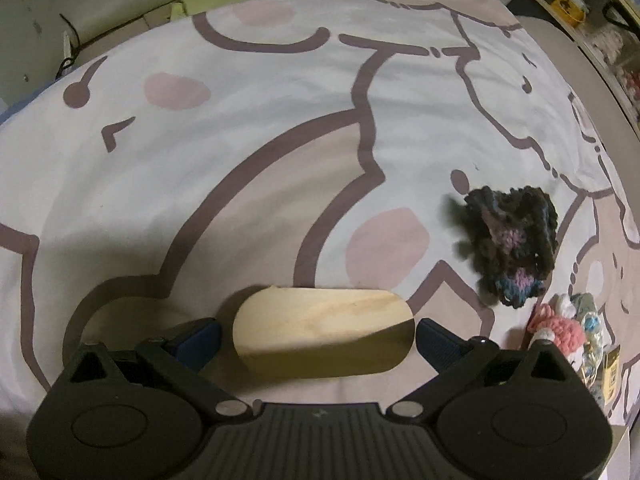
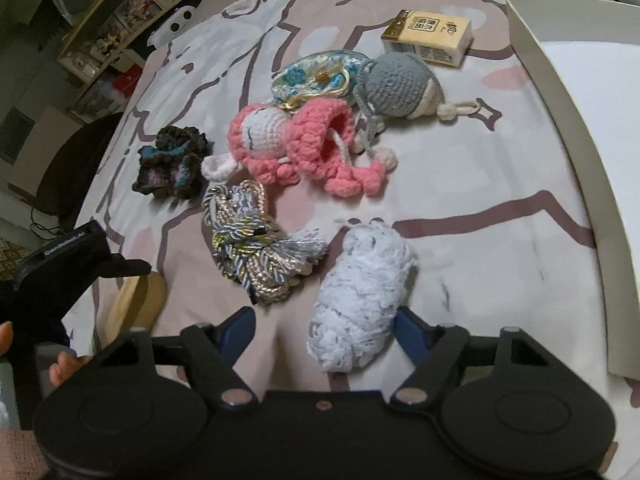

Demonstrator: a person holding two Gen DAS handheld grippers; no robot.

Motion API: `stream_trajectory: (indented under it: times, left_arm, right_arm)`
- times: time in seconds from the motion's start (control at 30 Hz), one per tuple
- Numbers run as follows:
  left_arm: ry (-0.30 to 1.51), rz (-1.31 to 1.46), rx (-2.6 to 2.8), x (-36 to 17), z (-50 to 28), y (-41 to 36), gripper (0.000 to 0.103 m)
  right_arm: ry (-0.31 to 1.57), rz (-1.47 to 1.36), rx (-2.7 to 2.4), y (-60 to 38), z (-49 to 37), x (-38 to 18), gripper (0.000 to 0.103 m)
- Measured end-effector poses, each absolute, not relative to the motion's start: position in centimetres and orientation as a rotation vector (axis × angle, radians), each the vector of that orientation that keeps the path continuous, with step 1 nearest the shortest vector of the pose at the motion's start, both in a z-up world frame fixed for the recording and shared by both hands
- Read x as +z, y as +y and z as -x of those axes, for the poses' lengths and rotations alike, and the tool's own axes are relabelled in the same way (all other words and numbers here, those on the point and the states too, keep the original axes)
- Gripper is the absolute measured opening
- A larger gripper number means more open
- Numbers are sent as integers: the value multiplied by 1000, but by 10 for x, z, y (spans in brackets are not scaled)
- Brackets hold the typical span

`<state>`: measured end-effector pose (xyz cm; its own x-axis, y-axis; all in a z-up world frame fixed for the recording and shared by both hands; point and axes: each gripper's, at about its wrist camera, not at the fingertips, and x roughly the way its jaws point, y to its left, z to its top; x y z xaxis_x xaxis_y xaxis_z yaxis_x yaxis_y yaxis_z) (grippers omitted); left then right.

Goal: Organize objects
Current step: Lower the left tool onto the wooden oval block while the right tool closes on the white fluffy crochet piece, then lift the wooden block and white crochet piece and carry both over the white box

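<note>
My left gripper point(image 1: 318, 330) stands wide around an oval wooden piece point(image 1: 322, 334) on the bedspread point(image 1: 240, 120), pads clear. My right gripper point(image 2: 324, 330) brackets a pale-blue yarn skein point(image 2: 360, 296), one pad touching, no squeeze.

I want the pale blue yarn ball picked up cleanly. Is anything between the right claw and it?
Nothing visible. The pale blue yarn ball lies between the right claw's open fingers, close to the right-hand one. The braided tassel cord sits beside it, outside the gap.
</note>
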<state>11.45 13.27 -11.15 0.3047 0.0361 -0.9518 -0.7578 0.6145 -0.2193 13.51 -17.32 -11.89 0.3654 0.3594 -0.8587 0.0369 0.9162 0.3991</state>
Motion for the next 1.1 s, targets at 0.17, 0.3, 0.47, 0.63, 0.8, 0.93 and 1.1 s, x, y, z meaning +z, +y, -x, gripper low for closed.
stream_trajectory:
  times: [0.17,0.3,0.47,0.63,0.8,0.93,1.1]
  left_arm:
    - [1151,697,547,-108,-117,126,94]
    - [1158,607,490,-105,-117,118,94]
    - [1212,501,325,-100,-116,99,94]
    - [1251,335,102,-95,-109,59,94]
    - [1239,149,-43,-90,-100,24,94]
    - [1212,-21,-108,-88,-94,3,94]
    - [1227,-75,-111,-94,-91,0,94]
  right_arm:
    - [1191,-340,191,-175,-133,-121,48]
    - [1171,-318,200,-176,-131,-116,42]
    - [1172,-341,211,-186,-125,-107,39]
    - [1170,-305,227,-193,-116,-100,39]
    - [1182,-222,223,-198,-106,-97,39]
    - [1192,-133,187,-199,-104,-101,42]
    - [1223,-284,173,-215,-114,-109,50]
